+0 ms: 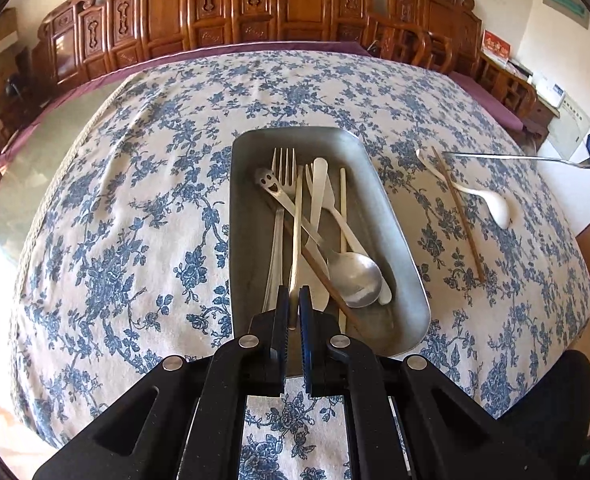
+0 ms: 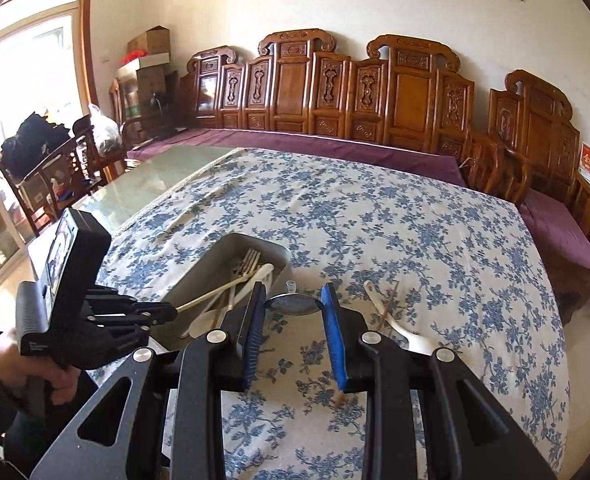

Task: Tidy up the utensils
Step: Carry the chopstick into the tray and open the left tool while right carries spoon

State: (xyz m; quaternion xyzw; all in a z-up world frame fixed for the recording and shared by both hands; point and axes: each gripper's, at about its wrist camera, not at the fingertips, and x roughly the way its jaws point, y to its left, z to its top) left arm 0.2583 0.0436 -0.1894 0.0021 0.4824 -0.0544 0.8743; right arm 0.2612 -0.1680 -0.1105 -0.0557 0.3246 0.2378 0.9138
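A grey metal tray point(image 1: 243, 240) sits on the blue-flowered tablecloth and holds several utensils: a steel fork point(image 1: 285, 168), a smiley-handled piece, a large steel spoon point(image 1: 355, 276), and cream and brown pieces. My left gripper point(image 1: 293, 294) hangs over the tray's near end, shut on a thin cream utensil point(image 1: 298, 216) that points into the tray. The right wrist view shows that gripper point(image 2: 163, 312) too. My right gripper point(image 2: 293, 292) hovers right of the tray point(image 2: 215, 256), its pads pressed on a steel spoon point(image 2: 293, 305). A white ceramic spoon point(image 1: 491, 200) and a brown chopstick point(image 1: 459, 216) lie on the cloth.
Carved wooden benches point(image 2: 335, 88) with purple cushions run along the table's far side. Bare glass tabletop point(image 2: 143, 188) shows left of the cloth, with wooden chairs and bags beyond. A person's hand point(image 2: 55, 380) grips the left tool. Open cloth stretches beyond and left of the tray.
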